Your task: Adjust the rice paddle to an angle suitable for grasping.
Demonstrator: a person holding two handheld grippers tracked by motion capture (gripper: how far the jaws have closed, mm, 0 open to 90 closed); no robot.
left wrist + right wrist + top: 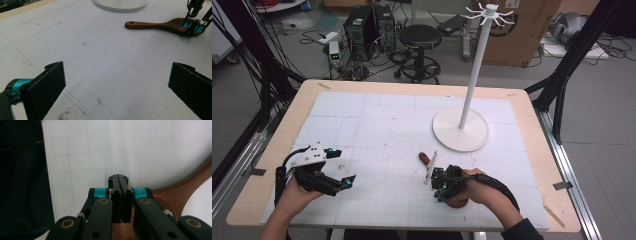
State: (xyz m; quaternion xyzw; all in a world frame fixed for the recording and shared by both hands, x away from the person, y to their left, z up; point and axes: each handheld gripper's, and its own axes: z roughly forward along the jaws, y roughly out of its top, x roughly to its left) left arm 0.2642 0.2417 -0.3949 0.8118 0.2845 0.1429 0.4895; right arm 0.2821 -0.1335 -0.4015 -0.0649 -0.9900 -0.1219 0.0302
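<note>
left gripper (pixel 116 82): jaws wide, nothing between | right gripper (pixel 121 182): jaws pressed together over wooden spoon (pixel 160 25) bowl | white mat (pixel 377 130)

White rack stand (pixel 460 129) on mat (pixel 377 120); stool (pixel 420 37), computers (pixel 368 25) behind table.

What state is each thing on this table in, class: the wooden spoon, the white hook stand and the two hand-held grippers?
Brown wooden spoon: lying flat on the white mat, its bowl end under the right gripper.
Tall white hook stand on a round base: upright, its hooks bare.
Left gripper: open, nothing between its fingers.
Right gripper: shut, fingers pressed together at the spoon's bowl; whether they pinch its rim cannot be told.
</note>
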